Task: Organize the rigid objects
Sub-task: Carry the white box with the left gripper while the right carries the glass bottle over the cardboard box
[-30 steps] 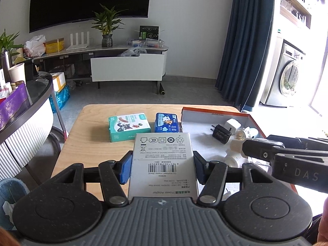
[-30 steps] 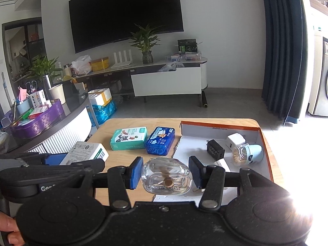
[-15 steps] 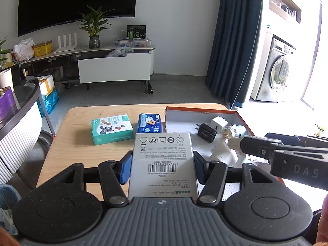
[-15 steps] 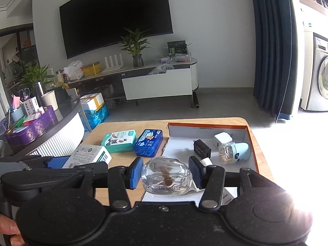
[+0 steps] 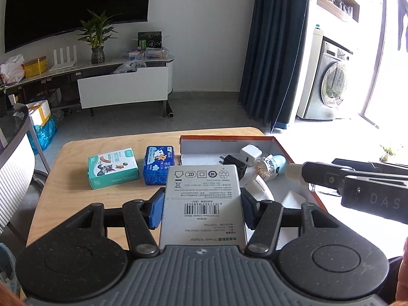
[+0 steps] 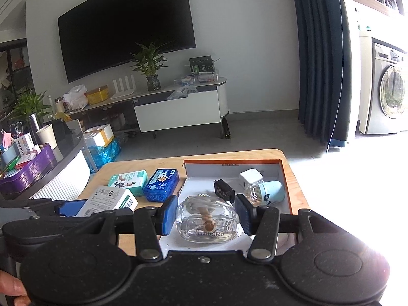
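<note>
The left gripper (image 5: 202, 207) is squeezed tight on a white power adapter box (image 5: 202, 199), one blue pad on each side. The box sticks out flat, up in the air over the near edge of the wooden table (image 5: 76, 193).

The right gripper (image 6: 207, 218) is squeezed tight on a clear glass bottle (image 6: 207, 219). The bottle hangs over the near part of the orange-edged tray (image 6: 285, 176), which sits at the right side of the table. The two grippers are close beside each other.

Inside the tray, toward its far edge, lie a black plug (image 6: 224, 191), a white plug (image 6: 251, 176) and a small jar with a light blue cap (image 6: 265, 192). Left of the tray, on the bare table, sit a blue tin (image 5: 159, 164) and a green box (image 5: 113, 168), side by side.

I think both things are going into the tray next. Here is what could go wrong. The glass bottle is smooth and round, so it could slip from the pads and crack or knock the black plug just beyond it. The two grippers could bump, since they are so near. The white box is big, and the tray's far half is already crowded, so it could land on the plugs or catch the tray's rim and tip.
</note>
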The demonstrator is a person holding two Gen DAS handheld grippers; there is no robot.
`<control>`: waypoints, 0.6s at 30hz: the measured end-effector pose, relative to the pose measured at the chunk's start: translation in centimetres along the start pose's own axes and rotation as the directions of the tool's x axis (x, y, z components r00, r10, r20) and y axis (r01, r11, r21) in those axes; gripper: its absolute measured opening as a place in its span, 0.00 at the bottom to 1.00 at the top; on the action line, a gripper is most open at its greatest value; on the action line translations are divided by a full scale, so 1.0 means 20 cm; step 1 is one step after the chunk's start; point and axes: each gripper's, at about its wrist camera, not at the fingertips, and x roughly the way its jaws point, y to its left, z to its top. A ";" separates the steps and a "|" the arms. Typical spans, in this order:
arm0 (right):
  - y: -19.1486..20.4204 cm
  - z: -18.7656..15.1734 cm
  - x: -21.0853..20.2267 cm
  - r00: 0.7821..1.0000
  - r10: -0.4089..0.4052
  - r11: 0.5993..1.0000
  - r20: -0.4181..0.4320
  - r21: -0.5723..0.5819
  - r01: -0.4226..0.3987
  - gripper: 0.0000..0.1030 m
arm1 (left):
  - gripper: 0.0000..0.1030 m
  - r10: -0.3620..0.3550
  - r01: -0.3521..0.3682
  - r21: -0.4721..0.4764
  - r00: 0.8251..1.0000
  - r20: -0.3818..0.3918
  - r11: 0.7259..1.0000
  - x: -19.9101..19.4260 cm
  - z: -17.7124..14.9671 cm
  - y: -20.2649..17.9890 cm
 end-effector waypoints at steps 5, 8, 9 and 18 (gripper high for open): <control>-0.04 0.01 -0.01 1.000 -0.013 1.000 0.007 0.011 0.013 0.59 | 0.58 -0.015 0.015 0.013 1.000 0.000 1.000 0.02 0.01 -0.04; -0.06 0.02 -0.01 1.000 -0.019 1.000 0.012 0.013 0.018 0.59 | 0.58 -0.021 0.021 0.023 1.000 -0.001 1.000 0.03 0.02 -0.06; -0.06 0.02 -0.01 1.000 -0.021 1.000 0.013 0.015 0.020 0.59 | 0.58 -0.024 0.024 0.026 1.000 -0.002 0.999 0.04 0.03 -0.07; -0.09 0.02 -0.01 0.999 -0.037 0.999 0.018 0.026 0.037 0.59 | 0.58 -0.036 0.036 0.035 0.999 -0.012 0.999 0.08 0.05 -0.10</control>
